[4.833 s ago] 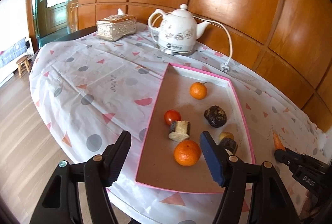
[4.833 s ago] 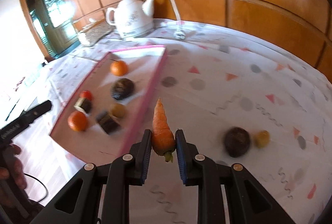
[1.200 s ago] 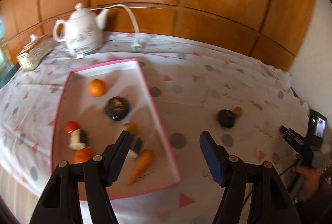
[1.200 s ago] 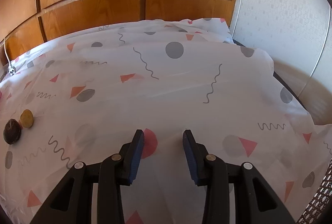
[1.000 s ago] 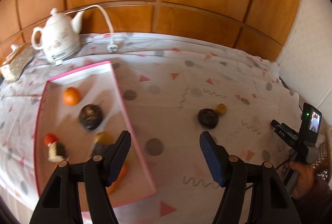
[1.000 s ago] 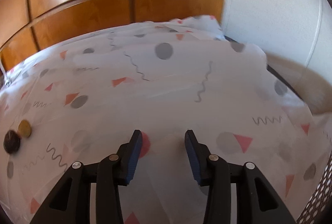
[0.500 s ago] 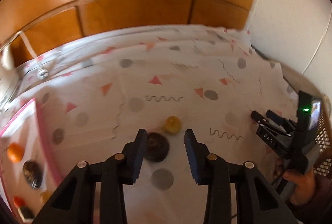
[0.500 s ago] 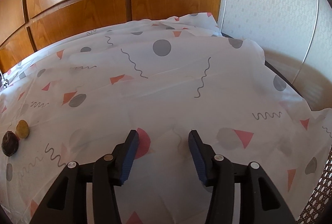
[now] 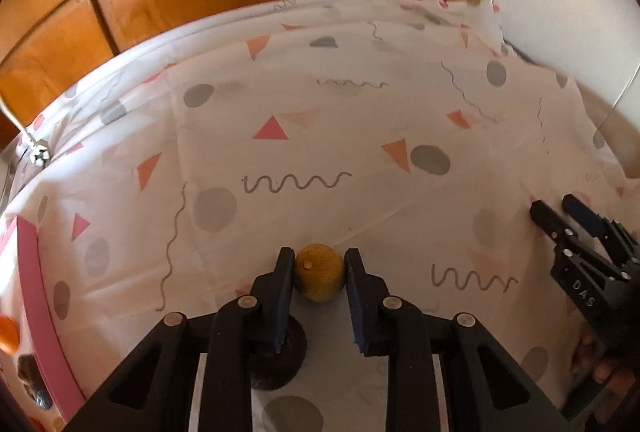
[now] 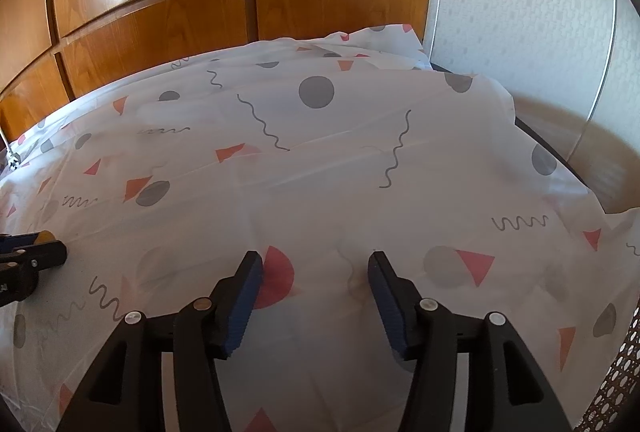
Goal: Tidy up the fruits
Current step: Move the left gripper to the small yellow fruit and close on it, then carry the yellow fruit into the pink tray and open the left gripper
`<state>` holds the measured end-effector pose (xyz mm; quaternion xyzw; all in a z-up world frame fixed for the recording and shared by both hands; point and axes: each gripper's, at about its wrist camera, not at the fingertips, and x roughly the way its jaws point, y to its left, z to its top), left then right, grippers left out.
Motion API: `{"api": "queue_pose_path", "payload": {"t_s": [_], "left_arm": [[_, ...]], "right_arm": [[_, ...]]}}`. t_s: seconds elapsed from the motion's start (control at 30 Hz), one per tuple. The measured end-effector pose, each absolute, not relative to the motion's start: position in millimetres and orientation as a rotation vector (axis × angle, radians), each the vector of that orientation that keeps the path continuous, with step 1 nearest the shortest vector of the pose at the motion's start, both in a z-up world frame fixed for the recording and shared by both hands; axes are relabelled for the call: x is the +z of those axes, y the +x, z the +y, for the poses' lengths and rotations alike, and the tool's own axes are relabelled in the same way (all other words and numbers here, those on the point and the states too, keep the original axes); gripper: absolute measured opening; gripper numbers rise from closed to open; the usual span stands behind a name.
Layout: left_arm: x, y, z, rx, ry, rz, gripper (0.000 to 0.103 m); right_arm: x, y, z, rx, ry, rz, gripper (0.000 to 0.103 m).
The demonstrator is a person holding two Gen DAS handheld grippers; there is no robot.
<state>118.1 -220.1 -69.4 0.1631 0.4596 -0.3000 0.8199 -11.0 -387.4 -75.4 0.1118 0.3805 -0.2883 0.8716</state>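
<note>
1. The left tool (image 9: 320, 264) is closed on a small round yellow fruit with a rough, dull skin (image 9: 320, 277); both blue pads press its sides, just above the surface.
2. A dark round fruit (image 9: 280, 360) lies under the left finger, mostly hidden.
3. The thin white cloth with grey dots, pink triangles and wavy lines (image 10: 320, 160) covers the surface, slightly wrinkled.
4. The right tool (image 10: 316, 272) is opening, with nothing between its ribbed blue pads.
5. The pink-rimmed flat tray (image 9: 38, 296) is cut off at the left edge.
</note>
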Motion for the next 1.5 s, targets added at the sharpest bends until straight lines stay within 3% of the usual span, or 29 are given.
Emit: {"api": "queue_pose_path", "payload": {"t_s": [0.27, 0.6, 0.9, 1.03, 1.1, 1.5], "left_arm": [[-41, 110, -179, -0.580, 0.154, 0.947, 0.025], [5, 115, -33, -0.324, -0.109, 0.839, 0.025], [-15, 134, 93, -0.034, -0.192, 0.842, 0.025], [-32, 148, 114, 0.064, -0.194, 0.886, 0.027], [-37, 146, 118, 0.084, -0.215, 0.892, 0.043], [-23, 96, 95, 0.100, -0.168, 0.818, 0.045]], "right_arm": [[-76, -11, -387, -0.604, 0.228, 0.797, 0.057], [-76, -9, -384, -0.610, 0.206, 0.802, 0.057], [-75, -9, -383, -0.616, 0.191, 0.806, 0.057], [-75, -8, -383, -0.617, 0.186, 0.808, 0.057], [-76, -8, -382, -0.618, 0.183, 0.809, 0.057], [-76, -9, -382, -0.618, 0.181, 0.807, 0.057]]}}
